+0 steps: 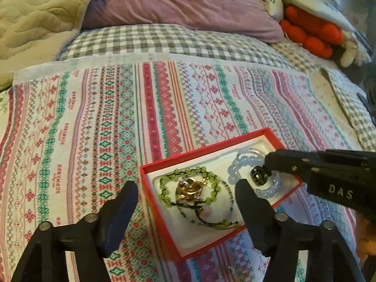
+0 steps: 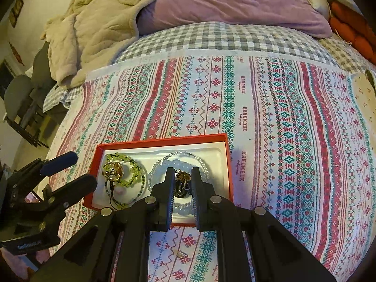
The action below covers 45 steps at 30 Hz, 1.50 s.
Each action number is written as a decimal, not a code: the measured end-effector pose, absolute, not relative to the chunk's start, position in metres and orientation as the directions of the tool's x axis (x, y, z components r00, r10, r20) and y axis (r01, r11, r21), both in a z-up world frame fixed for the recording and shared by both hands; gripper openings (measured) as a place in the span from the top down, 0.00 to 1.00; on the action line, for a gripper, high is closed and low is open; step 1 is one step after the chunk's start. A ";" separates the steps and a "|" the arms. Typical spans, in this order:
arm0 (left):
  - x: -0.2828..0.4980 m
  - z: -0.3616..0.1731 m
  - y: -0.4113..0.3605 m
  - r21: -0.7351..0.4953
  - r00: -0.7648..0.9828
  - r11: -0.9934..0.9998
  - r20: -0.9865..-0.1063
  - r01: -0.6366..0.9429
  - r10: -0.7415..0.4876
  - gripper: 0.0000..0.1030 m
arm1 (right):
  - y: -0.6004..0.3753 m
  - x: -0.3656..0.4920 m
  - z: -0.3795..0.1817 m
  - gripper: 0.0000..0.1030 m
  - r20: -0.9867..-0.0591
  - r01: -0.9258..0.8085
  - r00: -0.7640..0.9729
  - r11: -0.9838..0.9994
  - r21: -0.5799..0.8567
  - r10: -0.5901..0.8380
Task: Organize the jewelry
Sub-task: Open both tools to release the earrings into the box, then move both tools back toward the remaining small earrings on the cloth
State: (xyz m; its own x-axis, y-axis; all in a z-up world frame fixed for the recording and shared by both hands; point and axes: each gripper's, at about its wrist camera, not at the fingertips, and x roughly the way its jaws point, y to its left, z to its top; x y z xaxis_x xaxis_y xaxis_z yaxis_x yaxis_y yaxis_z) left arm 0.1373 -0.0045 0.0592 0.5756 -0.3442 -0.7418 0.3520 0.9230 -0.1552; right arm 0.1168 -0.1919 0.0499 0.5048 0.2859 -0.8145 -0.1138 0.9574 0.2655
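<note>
Black gripper (image 2: 182,176), silver screws

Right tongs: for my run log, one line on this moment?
right tongs: shut on dark ring | over red box | left tongs: open, empty

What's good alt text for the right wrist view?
The right gripper, nearly closed, pinches a dark ring over pale bead bracelets in a red box on a patterned cloth. A gold ring lies on green beads; the open left gripper hovers beside the box.
</note>
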 end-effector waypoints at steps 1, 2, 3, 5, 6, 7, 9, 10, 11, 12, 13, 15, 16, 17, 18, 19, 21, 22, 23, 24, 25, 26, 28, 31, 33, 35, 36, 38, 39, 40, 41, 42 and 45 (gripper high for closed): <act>0.137 0.059 -0.003 -0.153 0.577 0.924 -0.742 0.352 -0.342 0.26 | -0.191 0.118 0.050 0.86 -0.814 -0.113 0.506 0.958 0.264 0.284; 0.136 0.060 -0.002 -0.147 0.579 0.925 -0.743 0.349 -0.336 0.25 | -0.191 0.118 0.050 0.86 -0.814 -0.111 0.508 0.958 0.265 0.283; 0.136 0.060 -0.001 -0.137 0.582 0.929 -0.745 0.345 -0.326 0.22 | -0.192 0.119 0.050 0.86 -0.812 -0.109 0.509 0.957 0.267 0.285; 0.135 0.061 0.001 -0.127 0.589 0.933 -0.745 0.337 -0.314 0.20 | -0.192 0.120 0.050 0.85 -0.815 -0.105 0.506 0.958 0.268 0.284; 0.135 0.061 0.002 -0.126 0.590 0.934 -0.745 0.334 -0.312 0.19 | -0.192 0.120 0.050 0.85 -0.816 -0.105 0.505 0.958 0.266 0.282; 0.134 0.062 0.003 -0.124 0.592 0.936 -0.745 0.329 -0.307 0.18 | -0.193 0.119 0.051 0.84 -0.817 -0.104 0.505 0.959 0.263 0.279; 0.133 0.063 0.004 -0.122 0.596 0.938 -0.744 0.323 -0.302 0.16 | -0.194 0.118 0.053 0.79 -0.816 -0.104 0.506 0.959 0.263 0.279; 0.132 0.064 0.005 -0.119 0.599 0.940 -0.743 0.321 -0.299 0.14 | -0.195 0.116 0.055 0.72 -0.814 -0.104 0.508 0.959 0.265 0.280; 0.131 0.065 0.005 -0.114 0.602 0.941 -0.742 0.320 -0.294 0.13 | -0.196 0.114 0.057 0.66 -0.812 -0.103 0.512 0.958 0.266 0.281; 0.129 0.065 0.005 -0.105 0.606 0.942 -0.741 0.319 -0.288 0.12 | -0.197 0.112 0.059 0.64 -0.809 -0.103 0.516 0.958 0.267 0.281; 0.128 0.066 0.005 -0.096 0.610 0.943 -0.740 0.320 -0.282 0.11 | -0.198 0.110 0.061 0.62 -0.806 -0.106 0.520 0.958 0.267 0.282; 0.125 0.067 0.005 -0.087 0.613 0.944 -0.741 0.317 -0.274 0.09 | -0.199 0.106 0.065 0.60 -0.805 -0.110 0.524 0.959 0.261 0.279; 0.123 0.067 0.005 -0.085 0.613 0.945 -0.742 0.315 -0.271 0.09 | -0.200 0.104 0.067 0.57 -0.805 -0.109 0.526 0.960 0.258 0.277; 0.121 0.067 0.006 -0.083 0.614 0.947 -0.742 0.312 -0.267 0.09 | -0.201 0.101 0.069 0.52 -0.804 -0.108 0.528 0.960 0.257 0.275; 0.120 0.068 0.006 -0.080 0.615 0.948 -0.744 0.308 -0.263 0.09 | -0.201 0.100 0.070 0.51 -0.803 -0.107 0.529 0.960 0.258 0.275; 0.119 0.067 0.007 -0.078 0.615 0.949 -0.745 0.305 -0.259 0.08 | -0.203 0.097 0.071 0.48 -0.802 -0.107 0.531 0.960 0.258 0.274; 0.116 0.067 0.007 -0.073 0.613 0.952 -0.750 0.296 -0.248 0.08 | -0.204 0.093 0.075 0.45 -0.800 -0.107 0.535 0.961 0.254 0.271; 0.115 0.067 0.007 -0.071 0.612 0.953 -0.752 0.293 -0.244 0.07 | -0.205 0.090 0.076 0.41 -0.801 -0.107 0.537 0.963 0.249 0.267; 0.113 0.067 0.007 -0.068 0.611 0.954 -0.754 0.291 -0.240 0.07 | -0.206 0.087 0.078 0.36 -0.802 -0.106 0.539 0.965 0.239 0.258; 0.111 0.066 0.006 -0.066 0.610 0.955 -0.756 0.290 -0.238 0.06 | -0.206 0.085 0.078 0.34 -0.804 -0.104 0.540 0.968 0.230 0.249; 0.109 0.066 0.005 -0.064 0.610 0.955 -0.757 0.289 -0.235 0.05 | -0.206 0.082 0.079 0.31 -0.808 -0.102 0.540 0.971 0.217 0.237; 0.107 0.066 0.005 -0.060 0.608 0.955 -0.759 0.290 -0.233 0.05 | -0.206 0.079 0.079 0.28 -0.810 -0.103 0.538 0.972 0.211 0.233; 0.104 0.064 0.003 -0.052 0.604 0.956 -0.764 0.290 -0.225 0.05 | -0.207 0.074 0.079 0.25 -0.814 -0.108 0.533 0.973 0.204 0.230; 0.099 0.062 0.002 -0.045 0.598 0.956 -0.772 0.290 -0.218 0.04 | -0.207 0.067 0.077 0.19 -0.825 -0.112 0.520 0.976 0.188 0.219; 0.096 0.060 0.001 -0.040 0.594 0.956 -0.776 0.292 -0.214 0.04 | -0.207 0.062 0.076 0.18 -0.830 -0.120 0.514 0.977 0.178 0.215; 0.093 0.059 0.000 -0.031 0.592 0.954 -0.778 0.297 -0.210 0.03 | -0.207 0.057 0.074 0.15 -0.836 -0.128 0.508 0.978 0.165 0.207; 0.092 0.058 0.000 -0.028 0.590 0.954 -0.780 0.300 -0.209 0.03 | -0.207 0.055 0.074 0.14 -0.838 -0.129 0.506 0.979 0.159 0.203; 0.088 0.054 -0.001 -0.024 0.584 0.951 -0.785 0.308 -0.209 0.03 | -0.208 0.050 0.072 0.13 -0.841 -0.136 0.505 0.980 0.143 0.193; 0.086 0.053 -0.002 -0.023 0.580 0.950 -0.788 0.311 -0.209 0.03 | -0.208 0.049 0.071 0.13 -0.843 -0.138 0.504 0.981 0.138 0.189; 0.085 0.051 -0.002 -0.023 0.576 0.949 -0.790 0.315 -0.210 0.03 | -0.209 0.046 0.070 0.12 -0.844 -0.140 0.504 0.982 0.129 0.183; 0.083 0.049 -0.002 -0.025 0.570 0.948 -0.794 0.319 -0.213 0.03 | -0.209 0.045 0.070 0.10 -0.845 -0.142 0.503 0.982 0.125 0.180; 0.082 0.048 -0.003 -0.027 0.566 0.946 -0.796 0.322 -0.215 0.03 | -0.210 0.043 0.069 0.09 -0.847 -0.143 0.502 0.983 0.119 0.176; 0.076 0.042 -0.005 -0.026 0.554 0.943 -0.804 0.333 -0.218 0.02 | -0.211 0.038 0.065 0.05 -0.850 -0.146 0.500 0.984 0.104 0.164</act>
